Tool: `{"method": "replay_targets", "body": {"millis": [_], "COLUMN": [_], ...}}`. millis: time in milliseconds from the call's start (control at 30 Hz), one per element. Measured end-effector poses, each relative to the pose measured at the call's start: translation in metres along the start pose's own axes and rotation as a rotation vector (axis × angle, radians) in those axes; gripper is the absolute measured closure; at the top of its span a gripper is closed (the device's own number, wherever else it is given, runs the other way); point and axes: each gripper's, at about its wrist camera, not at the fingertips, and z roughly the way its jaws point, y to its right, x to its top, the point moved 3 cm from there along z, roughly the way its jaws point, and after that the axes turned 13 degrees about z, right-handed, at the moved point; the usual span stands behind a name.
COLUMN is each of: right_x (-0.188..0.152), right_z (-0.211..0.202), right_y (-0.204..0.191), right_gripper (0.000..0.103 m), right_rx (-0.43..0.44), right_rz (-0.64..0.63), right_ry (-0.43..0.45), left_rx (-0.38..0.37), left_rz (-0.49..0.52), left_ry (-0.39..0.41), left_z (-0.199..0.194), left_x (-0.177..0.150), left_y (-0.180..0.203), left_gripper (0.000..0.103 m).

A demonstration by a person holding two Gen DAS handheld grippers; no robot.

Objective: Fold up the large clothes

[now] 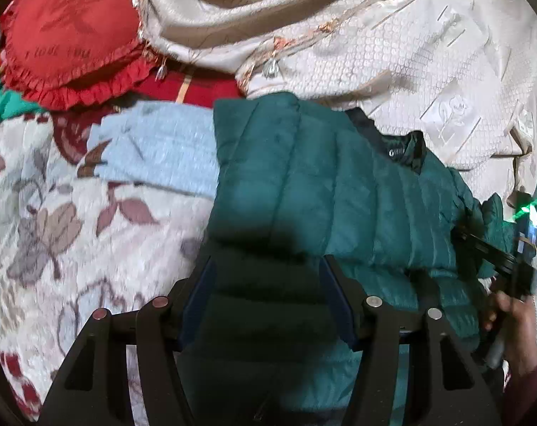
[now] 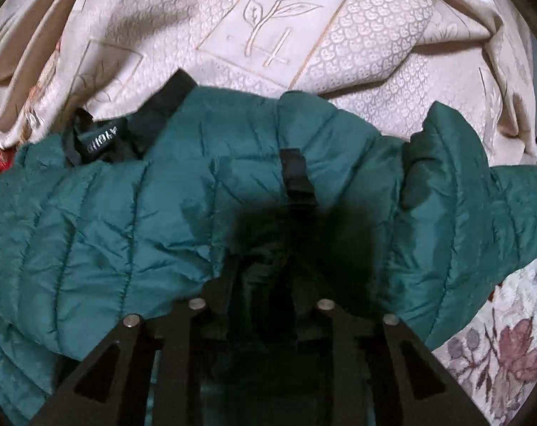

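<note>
A teal quilted puffer jacket (image 1: 303, 177) lies across the bed, its black collar and label (image 2: 101, 142) towards the beige cover. In the left wrist view my left gripper (image 1: 268, 280) stands over the jacket's near edge. A thick, shadowed fold fills the gap between its blue-padded fingers (image 1: 201, 284), which are shut on it. In the right wrist view the teal jacket (image 2: 108, 213) bunches up over my right gripper (image 2: 268, 266). Its fingertips are buried in a dark fold, with creases running out from them. The right gripper (image 1: 495, 252) also shows at the jacket's far right end, held by a hand (image 1: 516, 319).
A beige embossed bedspread (image 2: 268, 35) is heaped behind the jacket. A red frilled heart pillow (image 1: 69, 35) sits at the back left. A light blue knit cloth (image 1: 154, 149) lies left of the jacket on a floral blanket (image 1: 37, 230), which also shows at the lower right (image 2: 499, 355).
</note>
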Motion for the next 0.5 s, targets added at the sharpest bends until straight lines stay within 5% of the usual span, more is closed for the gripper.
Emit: {"method": "replay_targets", "body": {"millis": [67, 100, 267, 500], "right_x": [0.003, 0.004, 0.008, 0.005], "right_z": [-0.017, -0.027, -0.072, -0.037], "right_y": [0.009, 0.014, 0.026, -0.021], "right_gripper": [0.032, 0.027, 0.027, 0.039], "right_rx": [0.035, 0.043, 0.104, 0.174], "right_rz": [0.026, 0.035, 0.033, -0.084], "right_ry": [0.014, 0.035, 0.128, 0.026], "left_rx": [0.009, 0.013, 0.037, 0.073], "left_rz": [0.008, 0.012, 0.012, 0.000], "left_ry": [0.013, 0.018, 0.040, -0.010], "left_z": [0.003, 0.005, 0.027, 0.066], "left_x": [0.009, 0.013, 0.035, 0.039], "left_y": [0.003, 0.005, 0.015, 0.026], "left_gripper": [0.061, 0.061, 0.061, 0.061]}}
